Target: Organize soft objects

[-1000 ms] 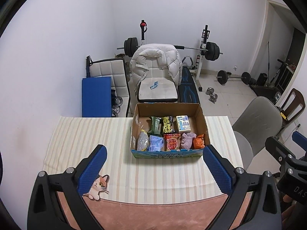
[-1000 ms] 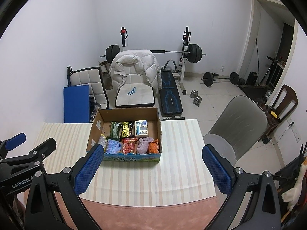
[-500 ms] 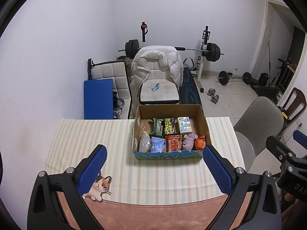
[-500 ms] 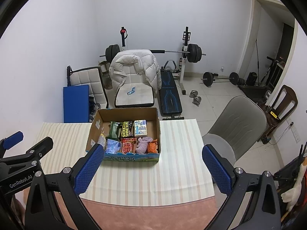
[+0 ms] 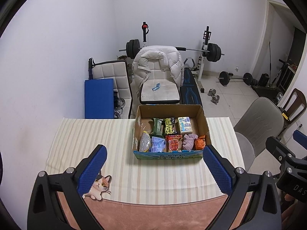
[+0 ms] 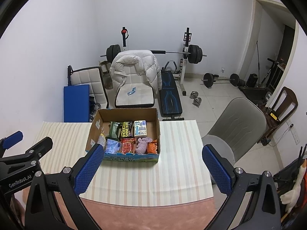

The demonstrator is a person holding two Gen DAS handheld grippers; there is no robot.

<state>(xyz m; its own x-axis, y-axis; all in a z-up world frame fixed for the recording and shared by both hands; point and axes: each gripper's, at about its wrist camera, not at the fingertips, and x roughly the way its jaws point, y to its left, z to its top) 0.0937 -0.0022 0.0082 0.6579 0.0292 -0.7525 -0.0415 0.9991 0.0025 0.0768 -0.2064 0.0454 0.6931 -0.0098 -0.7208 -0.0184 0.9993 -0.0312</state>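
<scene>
Cardboard box sits on the striped cloth of the worktop, toward its far edge, open at the top and packed with soft goods. In its far row stand a green packet, a black pack marked "SHOE SHINE WIPES" and a white-and-blue tissue pack. In the near row, from left to right, lie a silvery mesh pouch, a pale blue packet, a red snack bag, a crumpled lilac cloth and an orange packet.

The left hand-held gripper hangs above the near part of the worktop with its blue-padded fingers spread wide and nothing between them. A cat-shaped sticker lies on the cloth at its near edge, partly behind the left finger. The right hand-held gripper is likewise spread wide and empty, well short of the box; in the left wrist view its black frame shows at the right border.

Beyond the worktop stands a white chair draped with a puffer jacket, a weight bench with a loaded barbell behind it, and a grey chair at the worktop's right side.
</scene>
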